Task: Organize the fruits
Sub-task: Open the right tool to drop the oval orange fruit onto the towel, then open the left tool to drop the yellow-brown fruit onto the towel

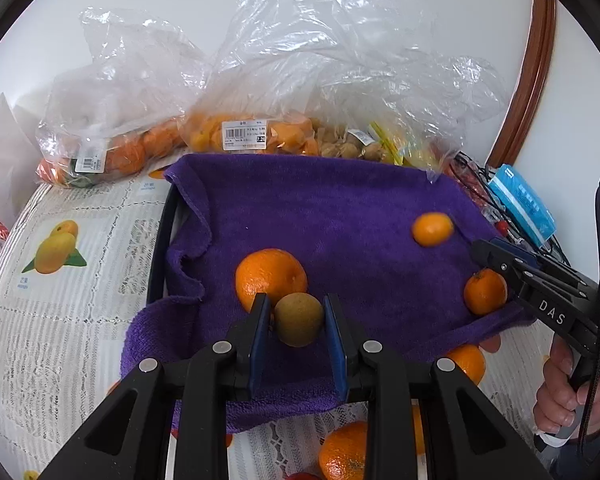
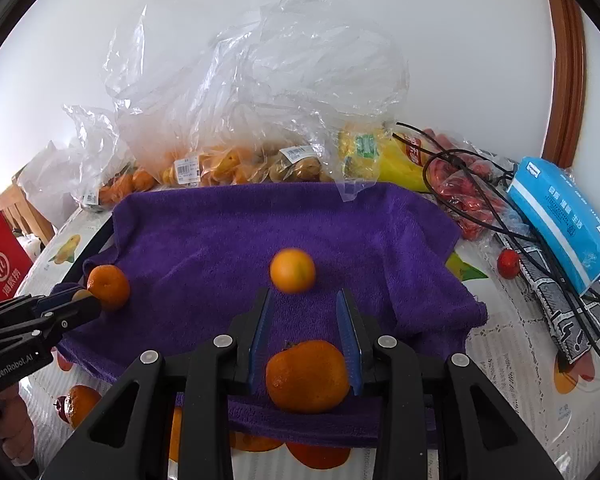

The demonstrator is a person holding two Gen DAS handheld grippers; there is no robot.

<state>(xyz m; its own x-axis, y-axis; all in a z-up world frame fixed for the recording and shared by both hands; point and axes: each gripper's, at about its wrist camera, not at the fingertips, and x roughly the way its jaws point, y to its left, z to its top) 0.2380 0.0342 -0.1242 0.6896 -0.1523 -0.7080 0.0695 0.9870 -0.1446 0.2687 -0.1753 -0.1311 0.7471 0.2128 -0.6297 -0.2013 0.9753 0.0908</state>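
On the purple towel (image 1: 340,208), nearest its front edge, the left gripper (image 1: 296,320) pinches a small brown-green round fruit (image 1: 299,319) between its fingers (image 1: 260,332); it looks light, firm and smooth, best gripped across its middle. Just behind sits a large mandarin (image 1: 271,278). Rightward, the right gripper (image 2: 306,334) has its fingers spread around a mandarin (image 2: 307,376). Farther back, an orange fruit (image 1: 433,229) lies on the towel.

Bare purple towel (image 2: 228,232) mid-tray; fruit bags (image 2: 236,160) wall off the far edge.
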